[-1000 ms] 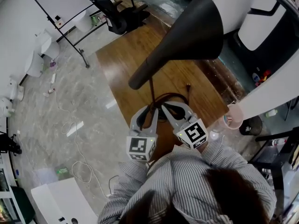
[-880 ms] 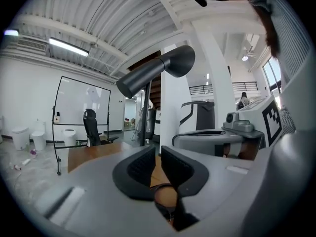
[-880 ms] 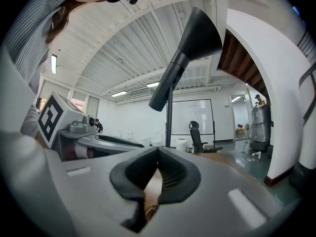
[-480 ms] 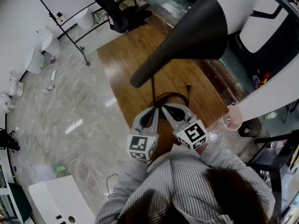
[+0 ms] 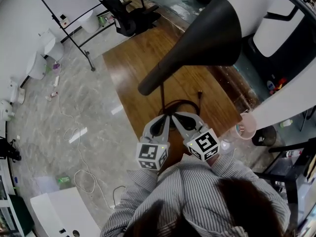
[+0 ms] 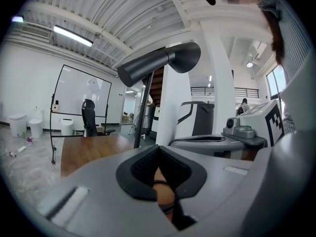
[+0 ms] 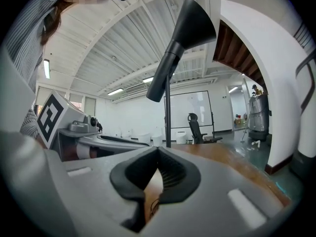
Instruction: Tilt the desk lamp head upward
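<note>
Head view: both your tools sit side by side at the near end of the tabletop (image 5: 133,68), over its near edge. Left tool (image 5: 166,117): jaws together, tips meeting, nothing in them. Right tool (image 5: 174,115): same, closed and empty. The tips angle in toward each other, just beside the foot of the lamp pole (image 5: 162,95); can't tell if either touches it. The pole rises from the near end, roughly midway between the long edges, with a black cable (image 5: 183,102) looped round its foot. The lamp head (image 5: 207,33) is on top of the pole, narrow end over the middle of the tabletop, flared end out toward the right long edge. Left gripper view: pads meet at the tips, and only wood and cable show through the opening behind them. The pole (image 6: 143,112) stands past the tips, slightly left. The lamp head (image 6: 158,63) is overhead, flared end to the right and a bit higher than the narrow end. Right gripper view: jaws tip to tip, nothing gripped. The pole (image 7: 168,117) is straight ahead past the tips. The lamp head (image 7: 190,21) slants up, flared end highest. A whiteboard (image 7: 190,110) and office chair (image 7: 196,127) stand beyond the tabletop's far end.
</note>
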`<state>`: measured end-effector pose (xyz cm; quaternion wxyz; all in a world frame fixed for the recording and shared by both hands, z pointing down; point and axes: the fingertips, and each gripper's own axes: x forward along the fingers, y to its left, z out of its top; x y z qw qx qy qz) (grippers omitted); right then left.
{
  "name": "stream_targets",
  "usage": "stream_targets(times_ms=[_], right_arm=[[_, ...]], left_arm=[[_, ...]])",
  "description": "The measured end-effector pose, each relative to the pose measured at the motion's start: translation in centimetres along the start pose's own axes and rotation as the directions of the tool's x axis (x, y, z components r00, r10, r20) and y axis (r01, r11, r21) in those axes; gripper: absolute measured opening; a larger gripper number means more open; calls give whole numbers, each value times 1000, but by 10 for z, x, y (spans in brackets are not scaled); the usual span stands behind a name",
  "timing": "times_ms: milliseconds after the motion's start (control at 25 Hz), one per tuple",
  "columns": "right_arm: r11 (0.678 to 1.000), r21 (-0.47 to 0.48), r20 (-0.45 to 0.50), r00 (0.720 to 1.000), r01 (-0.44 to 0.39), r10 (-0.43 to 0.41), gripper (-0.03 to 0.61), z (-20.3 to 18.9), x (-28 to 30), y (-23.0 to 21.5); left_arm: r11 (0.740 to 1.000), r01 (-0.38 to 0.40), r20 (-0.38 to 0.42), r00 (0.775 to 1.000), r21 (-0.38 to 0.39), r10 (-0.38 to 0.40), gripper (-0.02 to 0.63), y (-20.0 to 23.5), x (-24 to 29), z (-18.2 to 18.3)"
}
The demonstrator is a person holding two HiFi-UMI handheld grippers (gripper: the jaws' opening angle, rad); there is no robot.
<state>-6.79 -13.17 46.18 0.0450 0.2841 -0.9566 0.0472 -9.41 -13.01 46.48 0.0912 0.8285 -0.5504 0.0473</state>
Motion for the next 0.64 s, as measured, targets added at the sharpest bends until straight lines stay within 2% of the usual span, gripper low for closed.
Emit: stream_targets(times_ms=[640], right_arm=[[999,20,11,1000,29,-29,2,0,0,-12]], left_arm=[[1000,-18,-3,1000,-13,18,5,3,5,0]])
